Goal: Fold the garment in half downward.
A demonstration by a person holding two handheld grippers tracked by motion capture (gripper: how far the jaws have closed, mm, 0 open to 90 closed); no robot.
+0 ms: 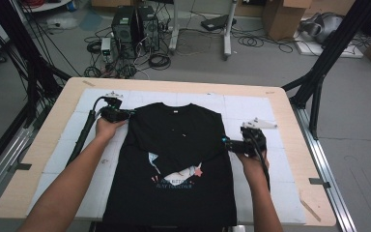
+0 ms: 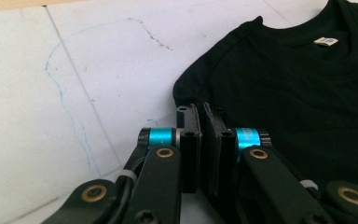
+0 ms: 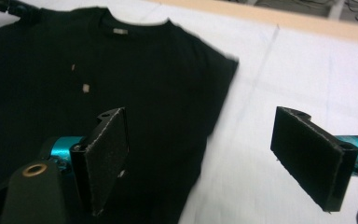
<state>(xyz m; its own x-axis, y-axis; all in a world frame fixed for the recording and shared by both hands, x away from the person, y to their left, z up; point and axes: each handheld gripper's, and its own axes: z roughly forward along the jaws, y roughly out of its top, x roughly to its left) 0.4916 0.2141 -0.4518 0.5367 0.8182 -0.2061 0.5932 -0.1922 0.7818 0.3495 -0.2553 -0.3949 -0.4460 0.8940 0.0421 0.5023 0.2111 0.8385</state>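
Our left tongs (image 2: 200, 140) are clenched on the shoulder edge of the black T-shirt (image 1: 174, 159); our right tongs (image 3: 214, 158) gape, released, by its other edge. It lies on the table (image 1: 290, 130), sleeves apparently folded in; body folds remain, we judge.

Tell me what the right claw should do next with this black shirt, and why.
Probably bring the right claw in over the T-shirt edge and close on it. Its jaws stand wide apart with only one of them over the fabric, while the left claw is already shut at the shirt's opposite shoulder. A matching grip on this side would likely let both hands fold or lift the shirt evenly.
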